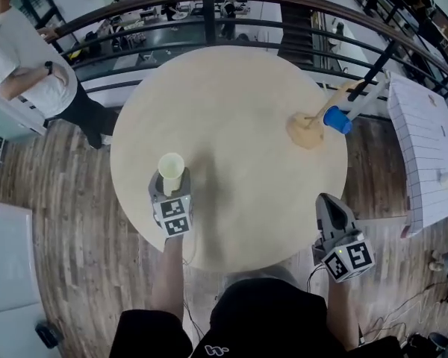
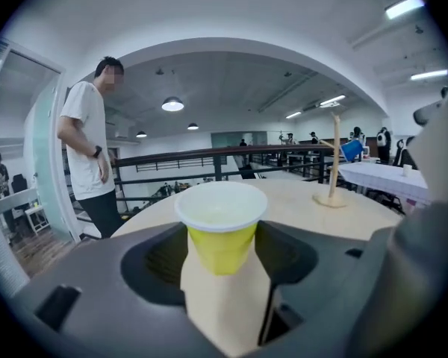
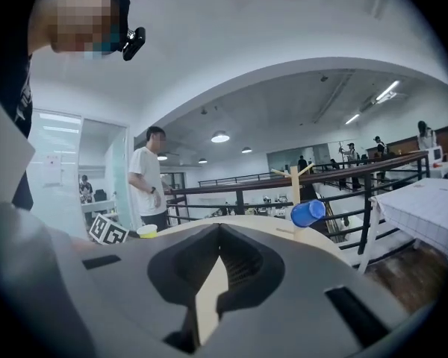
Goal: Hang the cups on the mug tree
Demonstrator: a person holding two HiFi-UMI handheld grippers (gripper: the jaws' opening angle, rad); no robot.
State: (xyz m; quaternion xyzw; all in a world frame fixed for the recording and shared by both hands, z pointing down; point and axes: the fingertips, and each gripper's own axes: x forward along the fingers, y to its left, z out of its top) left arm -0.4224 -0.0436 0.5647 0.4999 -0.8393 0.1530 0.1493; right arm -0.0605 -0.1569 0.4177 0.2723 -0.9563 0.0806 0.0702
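A yellow cup with a white inside stands upright between the jaws of my left gripper, which is shut on its sides over the table's near left part. In the left gripper view the yellow cup fills the gap of that gripper. The wooden mug tree stands at the table's right, with a blue cup hung on one peg. My right gripper is shut and empty by the table's front right edge, well short of the mug tree and blue cup.
The round pale table stands by a dark curved railing. A person in a white shirt stands beyond the table's left side. A white-covered table is at the right, over a wooden floor.
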